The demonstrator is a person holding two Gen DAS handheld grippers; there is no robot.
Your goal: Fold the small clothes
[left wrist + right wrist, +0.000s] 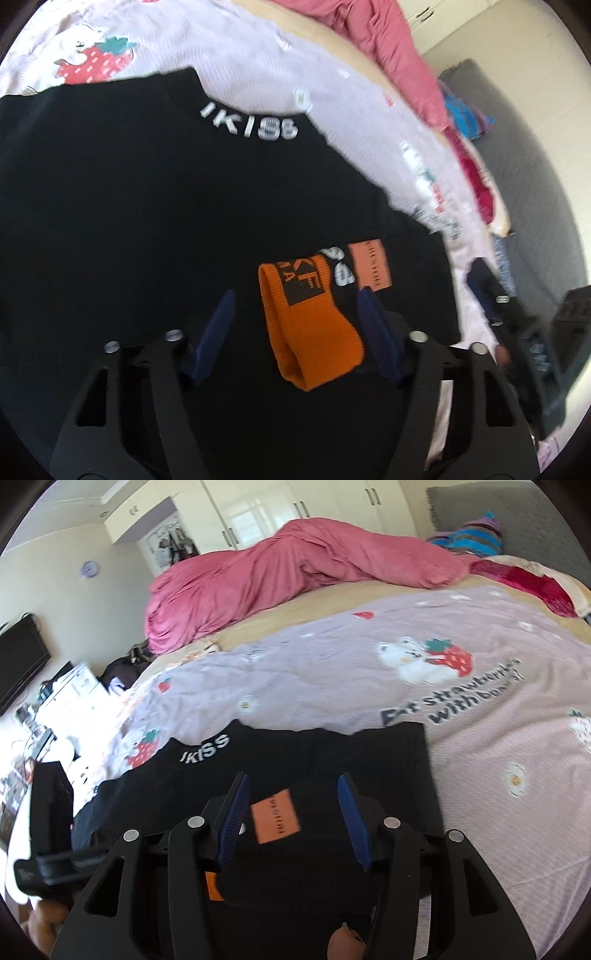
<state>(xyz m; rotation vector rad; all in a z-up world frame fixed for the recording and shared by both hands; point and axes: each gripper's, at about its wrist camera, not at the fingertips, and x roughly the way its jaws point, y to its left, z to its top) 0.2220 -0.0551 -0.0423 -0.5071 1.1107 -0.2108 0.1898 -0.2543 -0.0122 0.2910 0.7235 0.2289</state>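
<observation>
— Black knit is what fills the left wrist view: a small sweater is spread flat on the lilac strawberry-print bedsheet, presumably so that it can be folded. How is the left gripper set?

— Its blue pads are seen apart, with the orange ribbed cuff lying between them. The right-hand pad is just beside the cuff, but no pinch can be made out, so the jaws are read as open around it. The sleeve appears to have been laid inward across the body, which would put the cuff there.

— Can any writing be read?

— White letters near the collar read roughly "IK/98", though blur leaves that uncertain. "KF" is printed in a black box on the cuff, and the fine print on an orange patch is too small to read.

— And from the right wrist view?

— The same sweater is seen at the near edge of the bed, with the right gripper low over it. Its pads stand apart on either side of a raised fold of black fabric bearing the orange patch; they are not seen pressing on it, so an open claw is judged. The collar lettering looks like "JKISS" here. "Eat strawberries with bunny" is printed on the sheet. A pink duvet is heaped well beyond.
</observation>
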